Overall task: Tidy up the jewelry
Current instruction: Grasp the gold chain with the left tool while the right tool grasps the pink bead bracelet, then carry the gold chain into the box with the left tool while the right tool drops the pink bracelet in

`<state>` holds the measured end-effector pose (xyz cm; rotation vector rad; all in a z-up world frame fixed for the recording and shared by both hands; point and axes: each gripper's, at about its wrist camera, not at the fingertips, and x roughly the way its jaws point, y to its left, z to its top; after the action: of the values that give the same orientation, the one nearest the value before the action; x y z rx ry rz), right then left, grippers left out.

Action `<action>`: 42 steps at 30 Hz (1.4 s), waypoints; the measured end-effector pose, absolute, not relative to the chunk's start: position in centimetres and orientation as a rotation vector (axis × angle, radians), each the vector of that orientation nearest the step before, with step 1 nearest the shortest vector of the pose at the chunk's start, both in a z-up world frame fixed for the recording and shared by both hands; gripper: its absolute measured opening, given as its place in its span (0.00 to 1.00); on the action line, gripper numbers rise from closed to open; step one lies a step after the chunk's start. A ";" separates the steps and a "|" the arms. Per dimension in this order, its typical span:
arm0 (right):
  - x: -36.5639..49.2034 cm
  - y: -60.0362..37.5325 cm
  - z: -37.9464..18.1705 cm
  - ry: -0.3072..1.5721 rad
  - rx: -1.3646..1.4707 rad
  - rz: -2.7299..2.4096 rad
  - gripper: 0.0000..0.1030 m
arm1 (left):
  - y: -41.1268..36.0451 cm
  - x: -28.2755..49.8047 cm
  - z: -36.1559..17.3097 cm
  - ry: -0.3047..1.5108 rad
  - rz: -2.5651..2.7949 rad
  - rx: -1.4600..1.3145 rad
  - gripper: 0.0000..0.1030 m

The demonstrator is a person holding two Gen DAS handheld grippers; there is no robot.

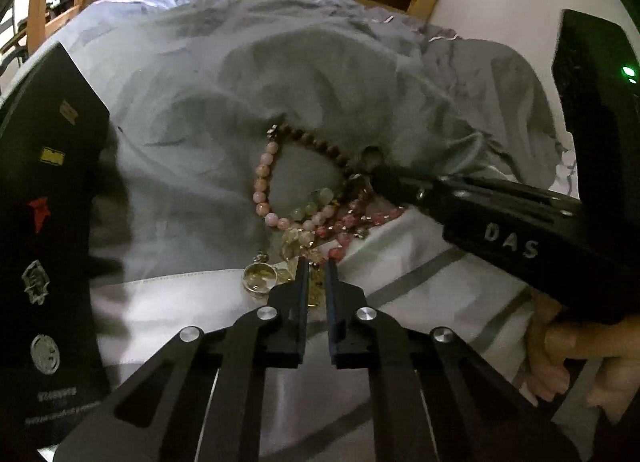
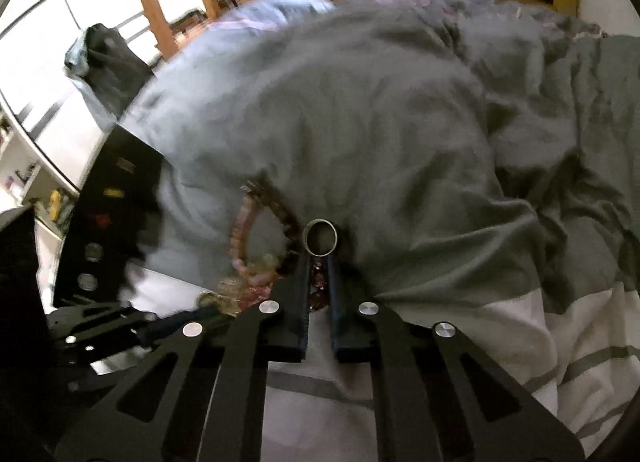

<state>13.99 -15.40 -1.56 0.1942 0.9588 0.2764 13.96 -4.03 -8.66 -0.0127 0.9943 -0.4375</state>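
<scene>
Both claws sit down in one heap of jewelry [image 1: 304, 218] on a grey duvet [image 1: 208, 110]. Left gripper [image 1: 316, 262] has its jaws drawn together on a pale yellowish strand at the near edge of the heap, beside a small round gold-rimmed charm [image 1: 259, 280]. Right gripper [image 2: 320, 258] is clamped on a metal ring [image 2: 320, 238] standing upright at its fingertips. Pink beads [image 1: 262, 178] and brown beads [image 1: 316, 142] loop behind. A black box [image 1: 44, 242] stands to the left.

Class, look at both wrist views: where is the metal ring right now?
The metal ring stands on edge at the tips of the right claw, centre of the right wrist view, on the grey duvet just right of the brown bead bracelet.
</scene>
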 end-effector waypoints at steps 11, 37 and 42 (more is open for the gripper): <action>9.5 -14.8 2.5 0.747 0.161 0.332 0.08 | -1.1 11.6 -5.3 0.908 -0.411 -0.100 0.07; 7.3 -13.7 5.7 0.647 0.331 0.534 0.08 | 2.7 7.5 1.1 0.696 -0.447 -0.203 0.07; 7.6 -12.8 6.6 0.645 0.352 0.581 0.08 | 3.8 7.1 2.3 0.641 -0.446 -0.223 0.07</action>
<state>7.58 -12.77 6.62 0.3516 0.6448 0.5806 7.09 3.75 2.32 -0.2226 0.6408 -0.4464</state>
